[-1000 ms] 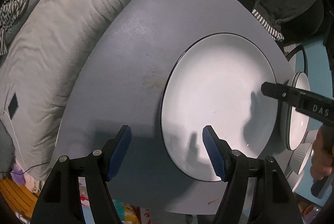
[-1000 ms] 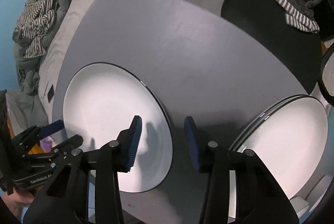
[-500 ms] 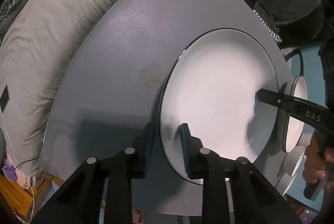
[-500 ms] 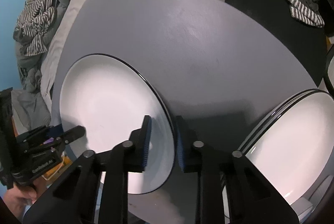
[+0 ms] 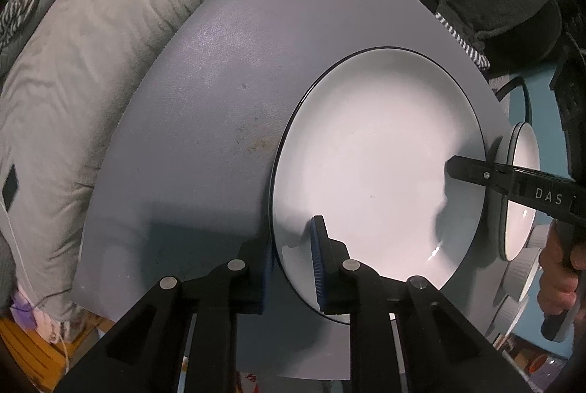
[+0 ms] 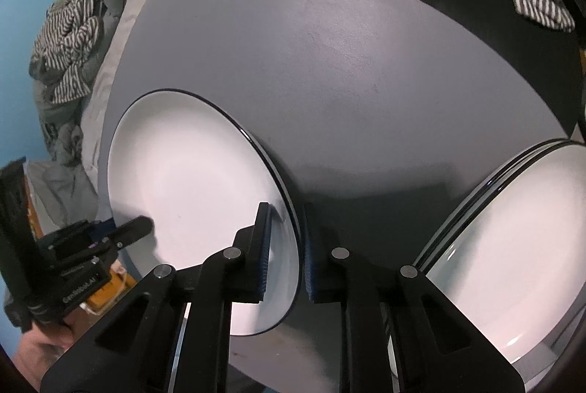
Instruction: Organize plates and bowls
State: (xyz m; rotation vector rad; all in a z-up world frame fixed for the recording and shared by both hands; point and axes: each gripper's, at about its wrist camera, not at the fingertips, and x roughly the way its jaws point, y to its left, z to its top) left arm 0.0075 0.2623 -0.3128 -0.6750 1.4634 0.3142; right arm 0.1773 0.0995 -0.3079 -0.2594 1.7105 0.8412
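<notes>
A white plate (image 5: 377,166) with a thin dark rim lies on the grey table (image 5: 205,100). My left gripper (image 5: 293,261) straddles its near left rim, jaws closing, blue pads above and below the edge and pressing it. The right gripper (image 6: 287,246) is closing on the opposite rim of the same plate (image 6: 197,180), one pad on top and one underneath. Each wrist view shows the other gripper at the plate's far edge: the right gripper (image 5: 472,169) and the left gripper (image 6: 124,232). A stack of similar plates (image 6: 512,246) sits to the right.
Grey bedding (image 5: 73,81) and striped clothes (image 6: 69,45) border the table's far left side. A dark chair (image 6: 494,8) draped with clothing stands behind the table. Ribbed bowls (image 5: 520,268) and a white dish (image 5: 520,188) sit past the plate on the right.
Both grippers went from wide open over the plate's edges to closed on its rim. Neither hand shifted much, and the plate stayed where it was.
</notes>
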